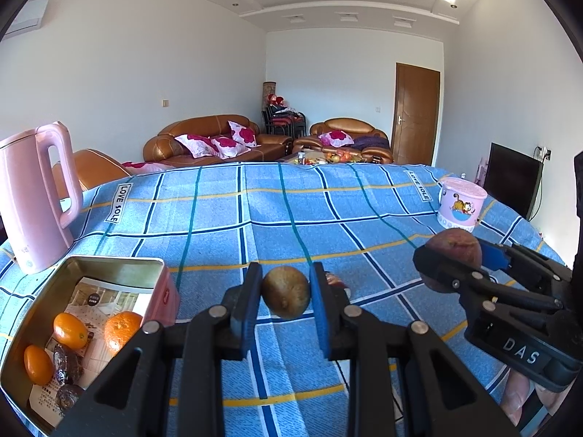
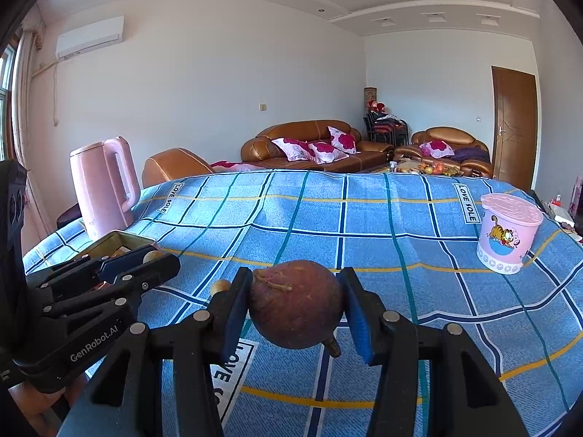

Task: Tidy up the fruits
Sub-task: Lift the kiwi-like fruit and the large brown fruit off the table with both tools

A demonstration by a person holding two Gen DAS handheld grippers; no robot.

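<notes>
Two handheld claws hover over a tabletop with a blue checked cloth [image 1: 291, 218]. The left claw [image 1: 286, 296] grips a brown kiwi [image 1: 286, 296]; the right claw [image 2: 297, 304] grips a reddish round fruit [image 2: 297, 304]. Both seem mid-carry; next likely calls for lowering them into the open tin [image 1: 54, 291] on the left, already holding oranges [image 1: 122, 329]

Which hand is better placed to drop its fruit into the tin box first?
Left. The left gripper holds the kiwi right beside the open tin box; the right gripper, holding the reddish-brown fruit, is farther away.
</notes>
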